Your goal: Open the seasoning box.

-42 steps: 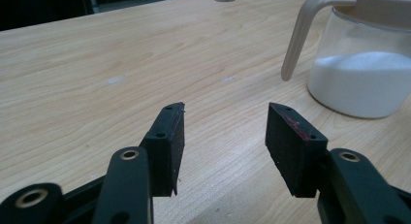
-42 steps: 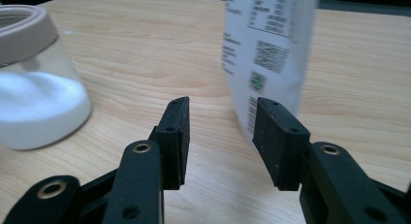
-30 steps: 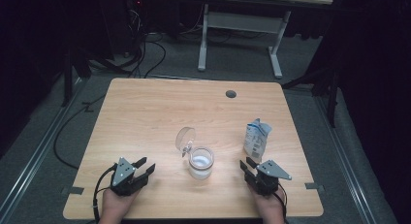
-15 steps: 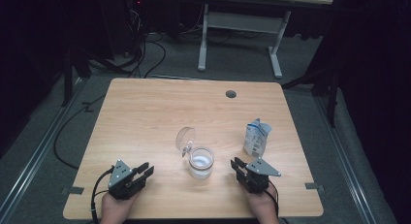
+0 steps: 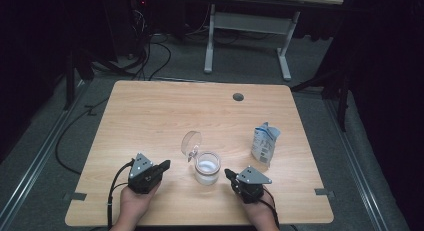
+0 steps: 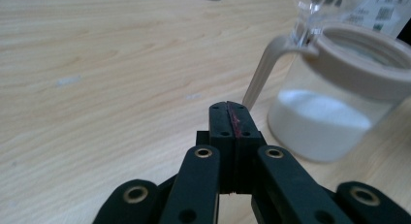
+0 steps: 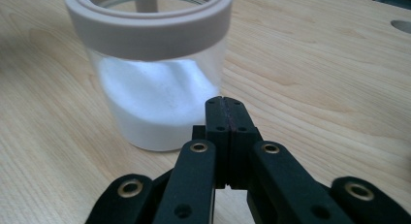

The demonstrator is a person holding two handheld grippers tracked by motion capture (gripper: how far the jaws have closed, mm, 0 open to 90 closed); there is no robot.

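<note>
My left tongs [image 5: 163, 167] and right tongs [image 5: 229, 174], both pressed together on nothing after just closing, flank the open jar [image 5: 207, 167] of white powder standing upright near the table's [image 5: 150, 111] front edge, the right pair slightly nearer.

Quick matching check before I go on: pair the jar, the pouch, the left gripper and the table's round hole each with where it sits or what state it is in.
Things:
1. jar
2. pouch
3. left gripper
4. round hole

Places or states:
A. jaws pressed shut, nothing between them
B. far part of the table top
C. lid swung open, white powder inside
D. standing upright to the right of the jar

Pairs: 1-C, 2-D, 3-A, 4-B
</note>
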